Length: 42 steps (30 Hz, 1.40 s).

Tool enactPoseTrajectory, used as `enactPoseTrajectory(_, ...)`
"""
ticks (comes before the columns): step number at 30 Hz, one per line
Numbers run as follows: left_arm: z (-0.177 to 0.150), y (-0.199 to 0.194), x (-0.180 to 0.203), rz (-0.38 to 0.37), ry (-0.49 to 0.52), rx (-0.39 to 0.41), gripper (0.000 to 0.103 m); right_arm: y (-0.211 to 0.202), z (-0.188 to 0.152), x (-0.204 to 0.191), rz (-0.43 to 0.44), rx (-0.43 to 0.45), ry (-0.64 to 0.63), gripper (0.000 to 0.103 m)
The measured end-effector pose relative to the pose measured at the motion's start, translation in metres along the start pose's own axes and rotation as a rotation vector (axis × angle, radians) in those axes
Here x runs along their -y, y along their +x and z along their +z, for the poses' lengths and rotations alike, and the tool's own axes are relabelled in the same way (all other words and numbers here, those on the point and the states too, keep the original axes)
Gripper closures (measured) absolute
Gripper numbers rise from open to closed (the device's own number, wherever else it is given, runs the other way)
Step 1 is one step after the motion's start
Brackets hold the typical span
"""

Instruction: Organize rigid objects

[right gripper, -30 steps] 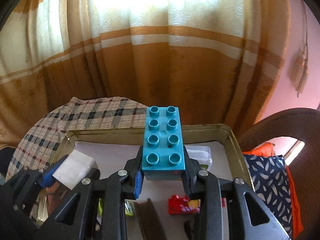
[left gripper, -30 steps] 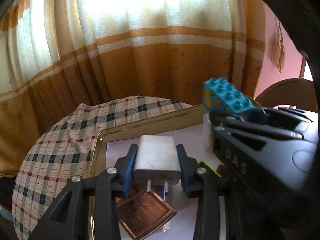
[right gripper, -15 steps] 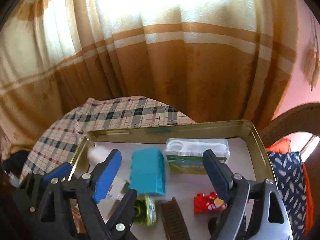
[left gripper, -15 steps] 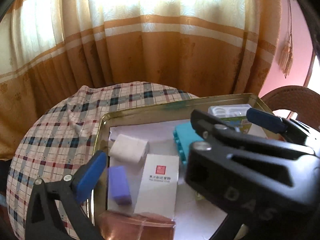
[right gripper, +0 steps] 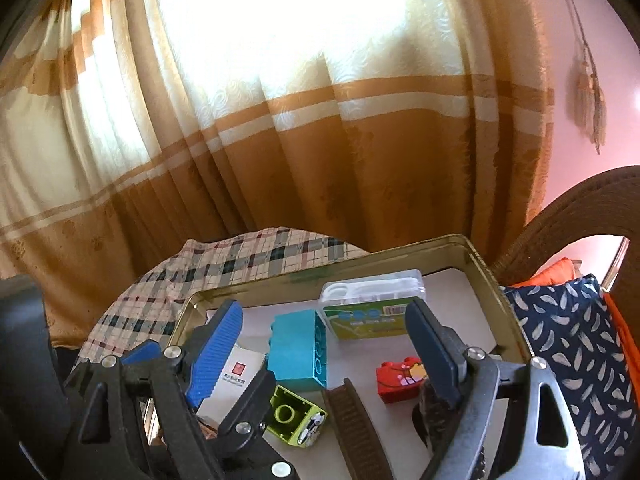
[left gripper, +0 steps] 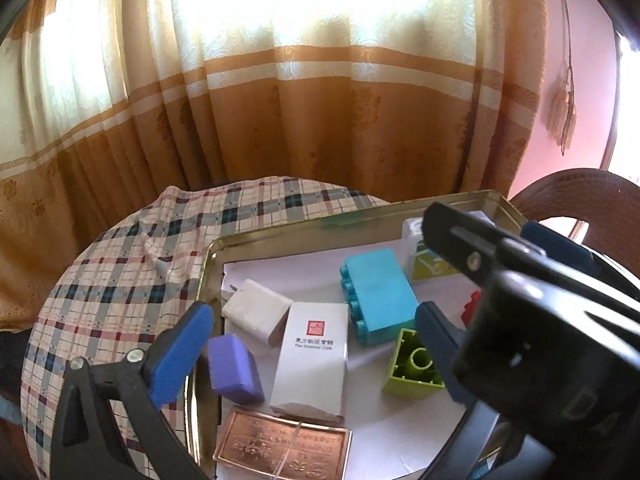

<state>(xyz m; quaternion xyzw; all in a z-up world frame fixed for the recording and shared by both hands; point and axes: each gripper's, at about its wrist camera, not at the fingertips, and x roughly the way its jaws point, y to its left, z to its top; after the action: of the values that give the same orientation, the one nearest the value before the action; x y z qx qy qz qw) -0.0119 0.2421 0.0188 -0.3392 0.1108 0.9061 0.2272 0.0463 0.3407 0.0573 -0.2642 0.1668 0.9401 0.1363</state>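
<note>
Two tongs: the left gripper (left gripper: 308, 344) and the right gripper (right gripper: 324, 344) both hang over the tray (left gripper: 280, 236), jaws spread wide and holding nothing.
Blocks: the teal block (left gripper: 378, 296) lies on its side mid-tray, just beside the white carton (left gripper: 312, 356); a green block (left gripper: 414, 364) sits near it, a red block (right gripper: 400, 374) further right.
Charger: the white charger (left gripper: 258, 314) rests by the tray's left wall, touching the carton's corner.
Crowding risk: pieces lie close, so I'd judge a wide jaw coming down could shove a neighbour or tip the teal block.
Collision risk: the two tongs overlap in the left view and may knock together.
Edge risk: the purple block (left gripper: 234, 364) sits at the left rim and could be nudged out.
</note>
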Motion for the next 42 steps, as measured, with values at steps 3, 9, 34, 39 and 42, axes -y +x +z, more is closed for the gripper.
enactPoseTrajectory(3,-0.001,0.0,0.0,0.004,0.002,0.002,0.001,-0.006,-0.003,0.002,0.003,0.023,0.009,0.017)
enactPoseTrajectory(9,-0.015,-0.012,-0.001,0.073,0.028,0.094,0.001,-0.024,-0.02,0.012,-0.092,0.131,0.07,0.015)
enactPoseTrajectory(34,-0.041,-0.018,-0.016,0.134,0.015,0.18,0.001,-0.057,-0.055,-0.006,-0.294,0.346,0.044,0.013)
enactPoseTrajectory(39,-0.044,-0.027,-0.025,0.128,-0.006,0.197,0.001,-0.073,-0.064,-0.019,-0.326,0.404,-0.001,0.011)
enactPoseTrajectory(42,-0.046,-0.031,-0.034,0.12,-0.041,0.191,0.001,-0.084,-0.072,-0.034,-0.344,0.465,-0.057,0.002)
